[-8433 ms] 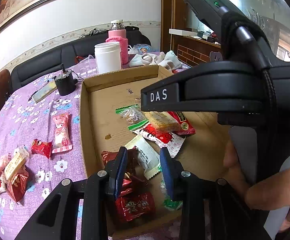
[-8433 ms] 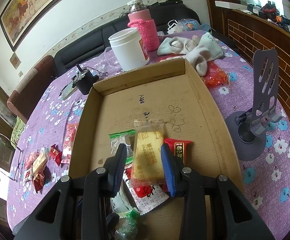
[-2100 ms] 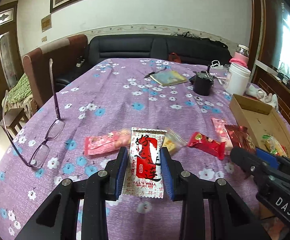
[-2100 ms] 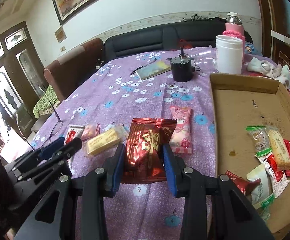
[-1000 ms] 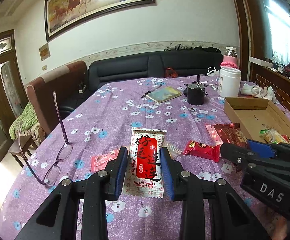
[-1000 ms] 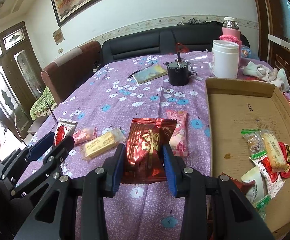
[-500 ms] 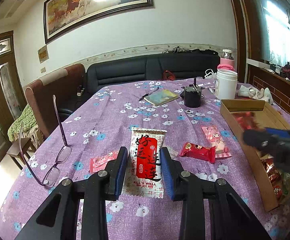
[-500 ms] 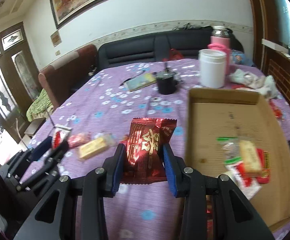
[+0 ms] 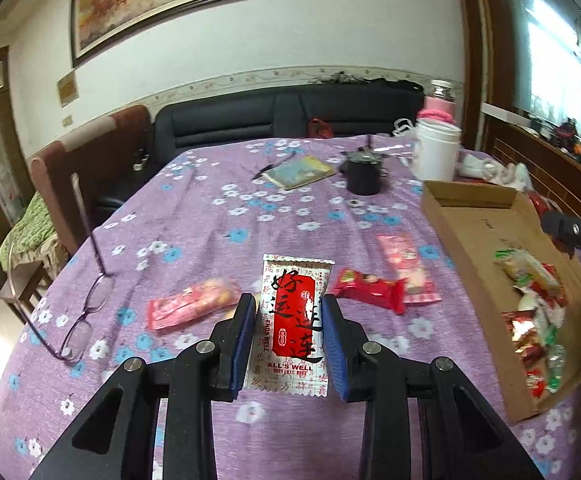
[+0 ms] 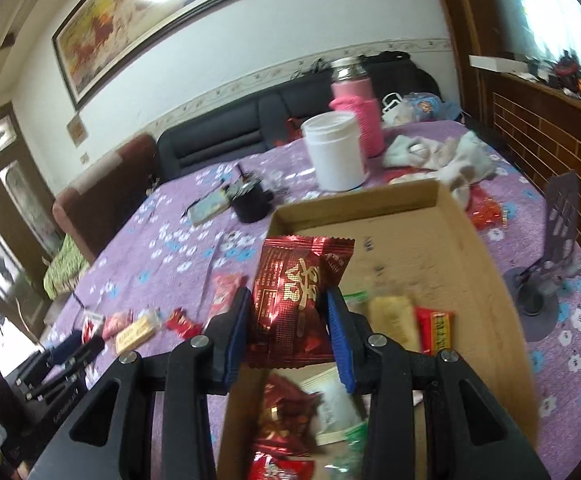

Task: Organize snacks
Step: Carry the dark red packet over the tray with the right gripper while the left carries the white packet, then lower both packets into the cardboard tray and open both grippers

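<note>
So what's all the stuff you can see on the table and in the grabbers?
Cardboard box: one, brown, on the table's right, snacks inside.
Loose snack packets: several, red, pink, yellow, on the purple flowered tablecloth.
Glasses: one pair, purple, left edge.
White jar: one, behind the box.
Pink flask: one, behind the jar.
Black cup: one, mid-table.
Notebook: one, beside the cup.
Phone stand: one, grey, right of the box.
Left gripper: holds a red-and-white packet.
Right gripper: holds a dark red packet over the box.

Home living room: sofa (image 9: 290, 120), framed painting (image 9: 178, 0)
</note>
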`<state>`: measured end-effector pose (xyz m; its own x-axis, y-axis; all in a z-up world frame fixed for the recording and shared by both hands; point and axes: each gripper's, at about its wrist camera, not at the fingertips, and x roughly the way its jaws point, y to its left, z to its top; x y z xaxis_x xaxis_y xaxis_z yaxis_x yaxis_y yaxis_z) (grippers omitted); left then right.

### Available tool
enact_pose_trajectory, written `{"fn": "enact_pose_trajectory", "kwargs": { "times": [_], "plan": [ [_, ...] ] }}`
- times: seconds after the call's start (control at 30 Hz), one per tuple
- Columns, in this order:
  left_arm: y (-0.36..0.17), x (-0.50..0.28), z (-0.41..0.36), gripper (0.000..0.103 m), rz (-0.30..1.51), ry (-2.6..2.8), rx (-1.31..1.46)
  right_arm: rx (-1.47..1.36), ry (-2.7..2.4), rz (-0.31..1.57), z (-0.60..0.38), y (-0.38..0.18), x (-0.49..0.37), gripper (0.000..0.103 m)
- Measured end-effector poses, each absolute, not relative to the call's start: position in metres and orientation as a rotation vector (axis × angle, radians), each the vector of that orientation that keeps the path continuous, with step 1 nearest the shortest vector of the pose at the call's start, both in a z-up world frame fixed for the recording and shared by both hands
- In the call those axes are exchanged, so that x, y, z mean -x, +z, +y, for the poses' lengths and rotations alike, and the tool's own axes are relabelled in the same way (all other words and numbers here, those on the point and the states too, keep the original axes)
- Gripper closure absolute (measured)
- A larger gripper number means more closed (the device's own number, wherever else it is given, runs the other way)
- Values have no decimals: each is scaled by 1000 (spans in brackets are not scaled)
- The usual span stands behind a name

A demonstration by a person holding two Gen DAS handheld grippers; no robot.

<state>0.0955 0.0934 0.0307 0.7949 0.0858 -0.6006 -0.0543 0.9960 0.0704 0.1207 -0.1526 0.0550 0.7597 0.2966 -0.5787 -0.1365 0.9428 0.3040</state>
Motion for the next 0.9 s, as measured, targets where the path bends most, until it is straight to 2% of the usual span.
{"fn": "enact_pose_trajectory", "kwargs": {
  "times": [0.33, 0.57, 0.9],
  "plan": [
    [48, -107, 0, 68, 712, -151, -44, -363, 129, 733, -205, 42, -137, 66],
    [31, -119, -71, 69, 797, -290, -23, -358, 67, 808, -211, 26, -146, 67],
    [7, -114, -84, 68, 795, -309, -77, -320, 50, 860, -205, 14, -152, 67]
  ]
}}
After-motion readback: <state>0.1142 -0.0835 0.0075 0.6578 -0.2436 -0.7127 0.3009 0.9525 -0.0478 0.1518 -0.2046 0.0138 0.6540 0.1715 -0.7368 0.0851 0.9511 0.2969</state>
